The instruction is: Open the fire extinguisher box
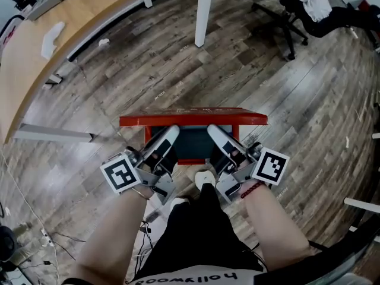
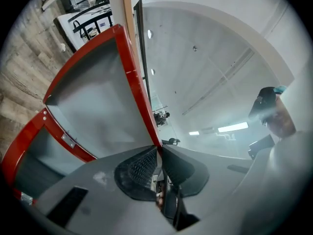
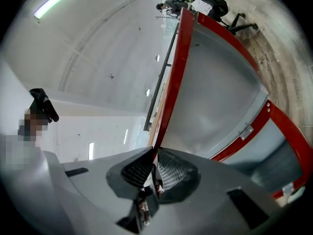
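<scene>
Red lid (image 1: 193, 120) edge clamped in left, right jaws.

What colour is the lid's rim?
Red. The lid's rim shows best in the left gripper view.

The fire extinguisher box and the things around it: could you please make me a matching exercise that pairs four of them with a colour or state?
Things:
1. lid
2. left tool
3. chair
4. desk

Colour or state:
a. wooden
b. red, lifted
c. black
d. clamped on the lid's edge

Pairs: 1-b; 2-d; 3-c; 4-a
</scene>
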Demonstrator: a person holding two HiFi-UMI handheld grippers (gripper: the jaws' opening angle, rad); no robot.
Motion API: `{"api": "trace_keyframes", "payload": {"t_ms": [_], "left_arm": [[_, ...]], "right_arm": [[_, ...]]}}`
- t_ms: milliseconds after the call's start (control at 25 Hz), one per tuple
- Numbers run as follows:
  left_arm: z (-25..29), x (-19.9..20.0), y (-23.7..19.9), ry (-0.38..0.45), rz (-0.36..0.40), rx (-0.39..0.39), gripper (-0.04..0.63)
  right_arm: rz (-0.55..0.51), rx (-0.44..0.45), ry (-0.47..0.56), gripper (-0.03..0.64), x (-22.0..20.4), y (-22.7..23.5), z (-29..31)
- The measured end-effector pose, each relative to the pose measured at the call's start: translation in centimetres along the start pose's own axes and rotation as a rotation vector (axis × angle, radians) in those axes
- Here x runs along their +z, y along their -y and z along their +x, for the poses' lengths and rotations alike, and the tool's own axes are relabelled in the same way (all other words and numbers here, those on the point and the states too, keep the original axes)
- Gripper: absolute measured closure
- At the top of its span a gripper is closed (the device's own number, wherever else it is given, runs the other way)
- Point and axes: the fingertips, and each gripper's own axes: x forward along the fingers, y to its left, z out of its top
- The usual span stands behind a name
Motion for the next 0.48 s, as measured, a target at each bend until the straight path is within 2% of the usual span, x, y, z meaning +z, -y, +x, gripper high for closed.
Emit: {"api": "trace_keyframes", "payload": {"t_ms": [120, 280, 480], "left_arm": [[1.1, 1.1, -0.1, 0.016, -0.014, 0.015, 0.561], [1.6, 1.9, -0.2, 0.024, 0.005, 0.027, 0.561], [2.4, 2.7, -0.5, 0.036, -0.027, 0.044, 0.561]], "right_arm": [[0.002, -0.008, -0.010, 0.583, 1.3, 0.0, 0.8], [-0.006, -0.014, -0.028, 0.583, 1.8, 0.0, 1.6], [-0.002, -0.027, -0.060, 0.583, 2.6, 0.2, 2.4]]}}
